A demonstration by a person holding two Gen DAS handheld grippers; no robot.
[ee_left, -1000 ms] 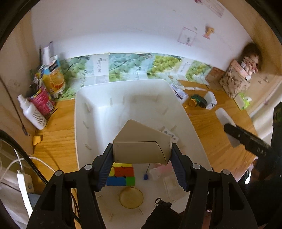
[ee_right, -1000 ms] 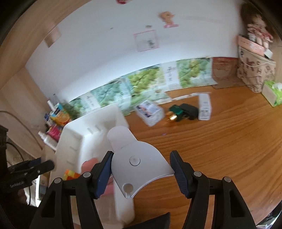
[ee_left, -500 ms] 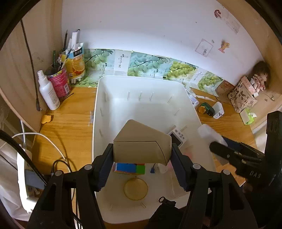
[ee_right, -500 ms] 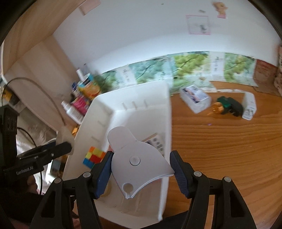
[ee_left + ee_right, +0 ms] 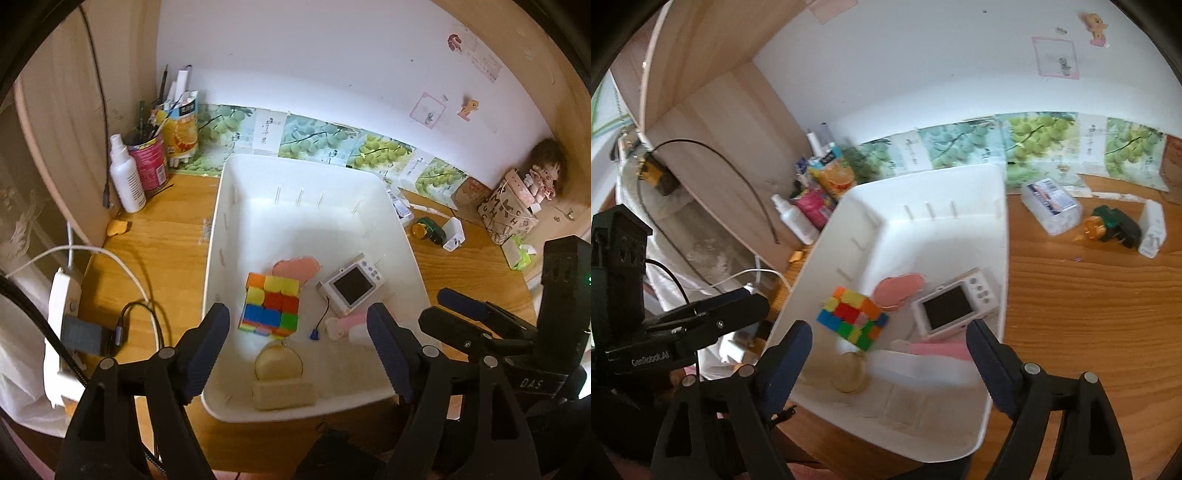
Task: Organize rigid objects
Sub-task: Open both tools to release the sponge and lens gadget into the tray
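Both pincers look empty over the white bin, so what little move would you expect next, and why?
Probably the right gripper swings right toward the clear plastic box on the wooden desk. Both it and the left gripper are open and hold nothing. The white bin already has the colour cube and small camera, while that box and the green-and-black charger remain outside it.

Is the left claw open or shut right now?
Open. In its own wrist view the left claw has its two blue pads spread wide with nothing between them; the white bin and puzzle cube show through the gap.
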